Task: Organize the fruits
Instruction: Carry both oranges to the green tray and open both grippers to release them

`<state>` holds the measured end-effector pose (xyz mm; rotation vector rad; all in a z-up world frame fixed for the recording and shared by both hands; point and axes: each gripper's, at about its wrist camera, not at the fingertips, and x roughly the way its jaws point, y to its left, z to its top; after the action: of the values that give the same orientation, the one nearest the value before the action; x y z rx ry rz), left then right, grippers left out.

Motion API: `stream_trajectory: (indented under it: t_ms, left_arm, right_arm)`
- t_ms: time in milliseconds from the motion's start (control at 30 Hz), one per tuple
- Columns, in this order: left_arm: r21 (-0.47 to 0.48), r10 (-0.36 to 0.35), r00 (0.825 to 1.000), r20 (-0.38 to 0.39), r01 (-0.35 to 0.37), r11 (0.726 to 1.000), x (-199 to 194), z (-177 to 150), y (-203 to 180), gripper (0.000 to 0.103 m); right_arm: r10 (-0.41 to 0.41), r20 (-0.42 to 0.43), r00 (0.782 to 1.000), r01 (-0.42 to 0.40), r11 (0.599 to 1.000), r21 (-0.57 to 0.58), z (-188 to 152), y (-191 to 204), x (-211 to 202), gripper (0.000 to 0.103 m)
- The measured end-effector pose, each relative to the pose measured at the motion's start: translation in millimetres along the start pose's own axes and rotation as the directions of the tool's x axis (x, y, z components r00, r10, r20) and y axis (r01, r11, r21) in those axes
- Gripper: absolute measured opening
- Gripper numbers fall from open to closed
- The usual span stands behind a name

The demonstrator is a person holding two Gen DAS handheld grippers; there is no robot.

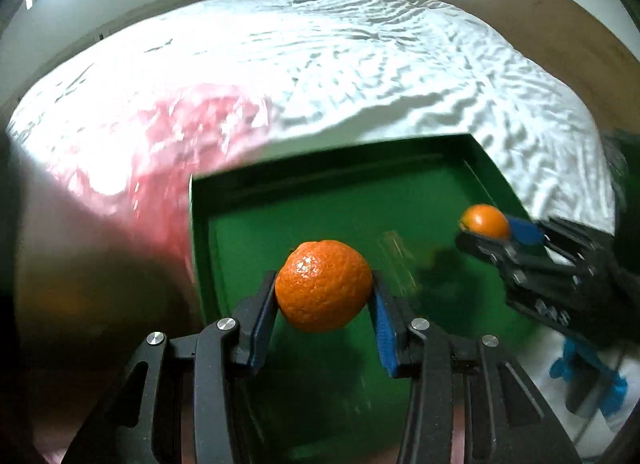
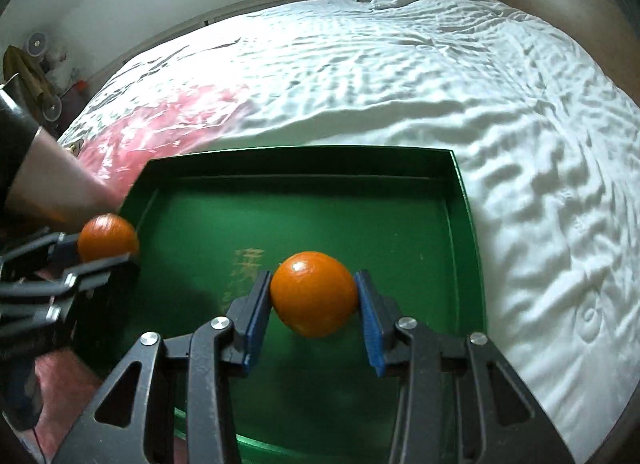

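Left tool [image 1: 324,288] clamped on dimpled orange [image 1: 323,286]; right tool [image 2: 314,296] clamped on smooth orange [image 2: 314,294]. Green box [image 2: 304,161] on bed [image 2: 400,75]; gold writing [image 2: 244,264] at 9 o'clock of smooth orange, illegible.

Pink plastic bag [image 1: 188,135] near the far left corner of the green tray [image 1: 224,199] is motion-blurred, contents unreadable. Gold lettering [image 2: 246,264] on the tray floor is smeared, partly hidden behind the right gripper's left finger [image 2: 256,304]. Tray's near edge is cut off by gripper bodies and both pictures' bottom edges.
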<state>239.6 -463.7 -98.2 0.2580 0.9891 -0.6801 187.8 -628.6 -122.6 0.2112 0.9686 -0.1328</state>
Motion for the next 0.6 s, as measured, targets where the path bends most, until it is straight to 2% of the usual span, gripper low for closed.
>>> stream_trajectory:
  t_ms: [100,267,367,600]
  left_arm:
    - [0.016,0.039,0.999,0.021,-0.040,0.999,21,8,0,0.039]
    - [-0.043,0.023,0.999,-0.045,-0.025,0.999,51,3,14,0.039]
    - [-0.058,0.020,0.998,-0.054,-0.023,0.998,49,1,18,0.039]
    - [-0.147,0.028,0.997,-0.077,-0.039,0.988,46,-7,24,0.039]
  right_arm:
    - [0.009,0.010,1.000,-0.009,1.000,0.001,-1,-7,6,0.065]
    - [-0.003,0.013,1.000,0.003,1.000,-0.011,-1,-17,17,0.065]
    - [-0.008,0.027,1.000,0.008,1.000,-0.013,5,-21,24,0.065]
    - [-0.029,0.024,0.999,0.031,0.994,-0.101,25,-15,44,0.066]
